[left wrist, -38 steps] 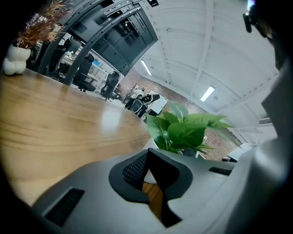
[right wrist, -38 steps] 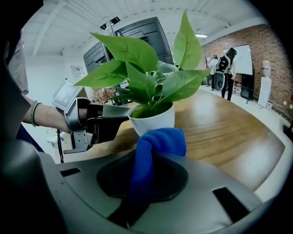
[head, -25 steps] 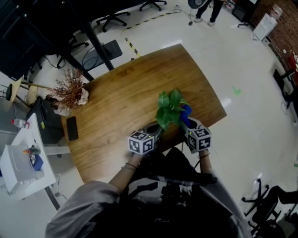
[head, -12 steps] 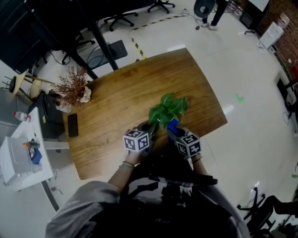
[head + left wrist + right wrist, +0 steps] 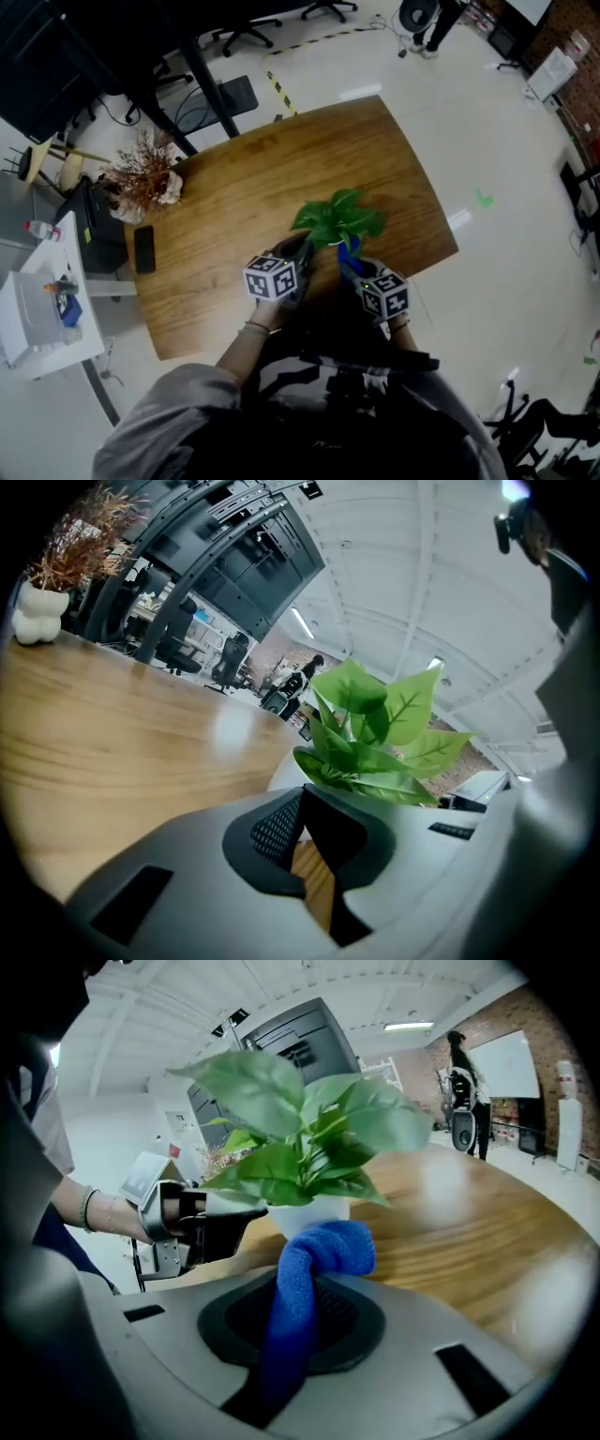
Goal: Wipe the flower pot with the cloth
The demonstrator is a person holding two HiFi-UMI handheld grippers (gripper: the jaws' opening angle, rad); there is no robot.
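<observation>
A white flower pot (image 5: 309,1215) holding a leafy green plant (image 5: 336,220) stands on the wooden table (image 5: 244,187) near its front edge. My right gripper (image 5: 305,1307) is shut on a blue cloth (image 5: 314,1269), whose bunched end presses against the pot's near side; in the head view the blue cloth (image 5: 349,251) shows just under the leaves. My left gripper (image 5: 305,803) sits at the pot's left side with its jaws closed together and nothing between them. The left gripper's (image 5: 298,251) tips are at the pot; leaves hide the contact.
A dried plant in a white vase (image 5: 142,178) and a black phone (image 5: 143,249) lie at the table's left end. A white side table (image 5: 37,309) stands beyond it. Office chairs (image 5: 230,37) and a standing person (image 5: 436,19) are across the floor.
The right gripper has carried the cloth from the pot's right side round to its near side. The left gripper has edged closer to the pot.
</observation>
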